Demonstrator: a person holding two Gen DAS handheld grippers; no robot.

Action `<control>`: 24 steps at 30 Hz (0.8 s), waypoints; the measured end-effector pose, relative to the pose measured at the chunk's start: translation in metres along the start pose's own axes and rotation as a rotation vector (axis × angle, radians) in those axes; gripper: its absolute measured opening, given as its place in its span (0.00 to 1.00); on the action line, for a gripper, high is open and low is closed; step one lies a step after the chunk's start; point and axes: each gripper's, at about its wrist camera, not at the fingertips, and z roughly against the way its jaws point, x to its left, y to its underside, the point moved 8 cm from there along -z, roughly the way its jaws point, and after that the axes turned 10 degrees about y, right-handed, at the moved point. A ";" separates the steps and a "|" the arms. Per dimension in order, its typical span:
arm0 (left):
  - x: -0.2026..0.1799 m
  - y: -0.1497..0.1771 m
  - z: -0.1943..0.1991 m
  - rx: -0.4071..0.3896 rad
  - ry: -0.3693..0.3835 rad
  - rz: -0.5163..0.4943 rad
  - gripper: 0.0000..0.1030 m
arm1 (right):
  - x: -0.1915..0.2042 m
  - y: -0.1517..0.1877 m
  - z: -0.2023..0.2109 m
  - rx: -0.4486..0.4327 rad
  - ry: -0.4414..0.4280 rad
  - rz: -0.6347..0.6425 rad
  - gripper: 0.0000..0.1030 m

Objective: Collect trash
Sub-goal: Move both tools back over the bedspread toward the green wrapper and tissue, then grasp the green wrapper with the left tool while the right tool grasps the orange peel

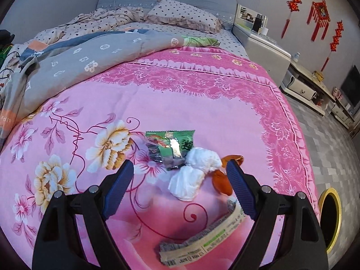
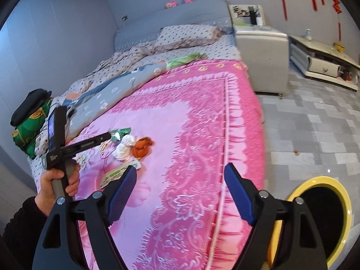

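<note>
Trash lies on the pink floral bedspread (image 1: 202, 103): a green snack wrapper (image 1: 169, 146), a crumpled white tissue (image 1: 193, 175), orange peel (image 1: 221, 177) and a flat beige wrapper (image 1: 202, 245). My left gripper (image 1: 180, 168) is open above the bed, its fingers either side of the tissue, not touching it. In the right wrist view the same pile shows: green wrapper (image 2: 120, 133), tissue (image 2: 123, 149), orange peel (image 2: 141, 147), beige wrapper (image 2: 117, 173). My right gripper (image 2: 180, 173) is open and empty over the bed's right part. The yellow-rimmed bin (image 2: 321, 220) stands on the floor beside the bed.
A grey quilt (image 1: 74, 67) and spotted pillow (image 1: 182, 15) lie at the head of the bed. A bedside cabinet (image 2: 261, 58) and a low TV unit (image 2: 324, 63) stand on the tiled floor to the right. The bin's rim also shows in the left wrist view (image 1: 337, 220).
</note>
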 end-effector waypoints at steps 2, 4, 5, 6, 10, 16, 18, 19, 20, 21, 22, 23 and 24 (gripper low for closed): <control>0.010 -0.004 -0.008 0.006 -0.013 0.006 0.78 | 0.015 0.001 -0.014 0.022 -0.024 0.016 0.74; 0.018 -0.006 -0.015 0.014 -0.026 0.007 0.78 | 0.026 0.002 -0.028 0.037 -0.029 0.032 0.74; 0.022 -0.007 -0.019 0.018 -0.031 0.008 0.78 | 0.032 0.002 -0.037 0.050 -0.031 0.037 0.74; 0.024 -0.007 -0.023 0.021 -0.035 0.010 0.78 | 0.034 0.002 -0.042 0.062 -0.035 0.038 0.74; 0.034 -0.005 -0.037 0.035 -0.044 0.018 0.78 | 0.046 -0.001 -0.066 0.096 -0.041 0.050 0.74; 0.046 -0.005 -0.057 0.057 -0.064 0.016 0.78 | 0.055 -0.007 -0.094 0.140 -0.052 0.052 0.74; 0.050 -0.006 -0.065 0.064 -0.065 0.025 0.78 | 0.058 -0.008 -0.103 0.154 -0.054 0.055 0.74; 0.051 -0.008 -0.068 0.064 -0.063 0.029 0.78 | 0.060 -0.008 -0.108 0.161 -0.054 0.060 0.74; 0.052 -0.009 -0.071 0.064 -0.062 0.031 0.78 | 0.062 -0.008 -0.112 0.165 -0.054 0.068 0.74; 0.053 -0.011 -0.073 0.065 -0.063 0.032 0.78 | 0.065 -0.008 -0.116 0.169 -0.055 0.076 0.74; 0.054 -0.013 -0.076 0.066 -0.066 0.035 0.78 | 0.069 -0.009 -0.120 0.173 -0.057 0.084 0.74; 0.055 -0.015 -0.079 0.067 -0.066 0.039 0.78 | 0.072 -0.010 -0.125 0.177 -0.058 0.091 0.74; 0.057 -0.017 -0.082 0.069 -0.064 0.044 0.78 | 0.075 -0.010 -0.128 0.179 -0.060 0.097 0.74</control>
